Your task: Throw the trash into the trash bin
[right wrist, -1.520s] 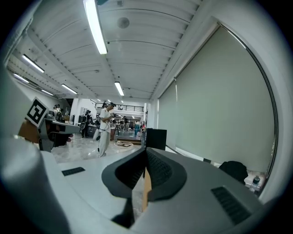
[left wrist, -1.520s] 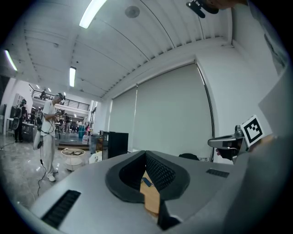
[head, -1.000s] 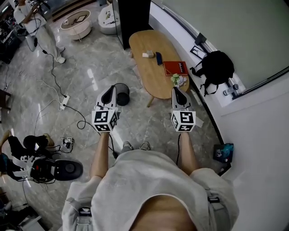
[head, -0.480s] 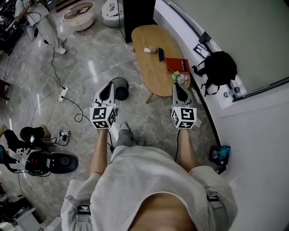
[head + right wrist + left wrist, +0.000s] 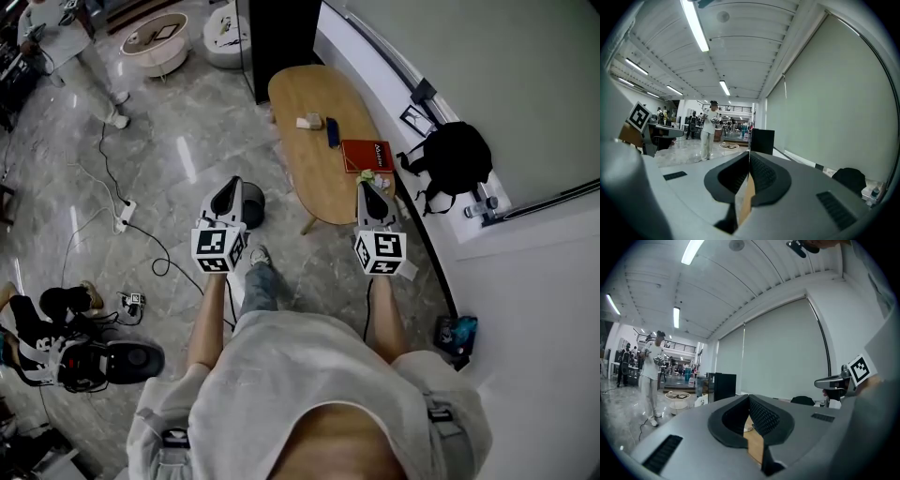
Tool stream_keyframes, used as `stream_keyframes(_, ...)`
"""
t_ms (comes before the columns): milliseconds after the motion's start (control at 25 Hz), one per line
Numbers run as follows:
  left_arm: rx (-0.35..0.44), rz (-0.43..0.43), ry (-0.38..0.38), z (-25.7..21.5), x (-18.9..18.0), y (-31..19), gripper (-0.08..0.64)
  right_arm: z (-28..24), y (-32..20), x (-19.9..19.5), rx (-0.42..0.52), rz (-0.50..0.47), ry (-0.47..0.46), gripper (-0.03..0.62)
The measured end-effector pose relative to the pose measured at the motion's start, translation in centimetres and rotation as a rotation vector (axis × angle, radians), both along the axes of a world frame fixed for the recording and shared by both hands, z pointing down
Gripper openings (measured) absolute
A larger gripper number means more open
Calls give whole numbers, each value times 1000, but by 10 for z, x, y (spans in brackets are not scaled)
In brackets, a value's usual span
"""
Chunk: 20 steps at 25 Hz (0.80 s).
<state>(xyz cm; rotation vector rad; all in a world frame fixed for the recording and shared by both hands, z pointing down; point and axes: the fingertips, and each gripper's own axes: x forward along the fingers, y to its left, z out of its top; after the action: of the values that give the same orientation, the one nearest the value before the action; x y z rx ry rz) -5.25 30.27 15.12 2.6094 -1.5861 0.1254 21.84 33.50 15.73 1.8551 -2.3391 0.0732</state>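
Crumpled trash (image 5: 368, 175) lay at the table's (image 5: 309, 103) near edge, just ahead of the right gripper (image 5: 365, 189), while the left gripper (image 5: 231, 187) hung beside the floor bin (image 5: 253, 204); both grippers' jaws were closed, holding nothing.

An oval wooden table (image 5: 314, 155) stands in front of a tall black cabinet (image 5: 277, 37), with a round black trash bin (image 5: 255, 202) on the floor just left of the table's near end. On the tabletop, far to near, lie a small pale block (image 5: 308, 122), a dark blue bar (image 5: 331, 131), a red book (image 5: 367, 155) and a crumpled pale wad (image 5: 367, 175). A black backpack (image 5: 454, 155) sits to the table's right, against the wall. A low round white stand (image 5: 155, 42) is far off to the left.
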Motion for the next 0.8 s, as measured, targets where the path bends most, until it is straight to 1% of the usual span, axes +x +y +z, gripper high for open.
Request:
stream_keyframes(200, 3, 20, 23, -6, -7, -59, 17, -8, -51, -10, -8, 15, 19, 31)
stream_keyframes(400, 17, 61, 44, -15, -6, -116, 17, -21, -101, -13, -2, 48, 39, 31)
stream_keyframes(800, 31, 138, 52, -18, -24, -213, 17, -24, -183, -39, -6, 116, 54, 31)
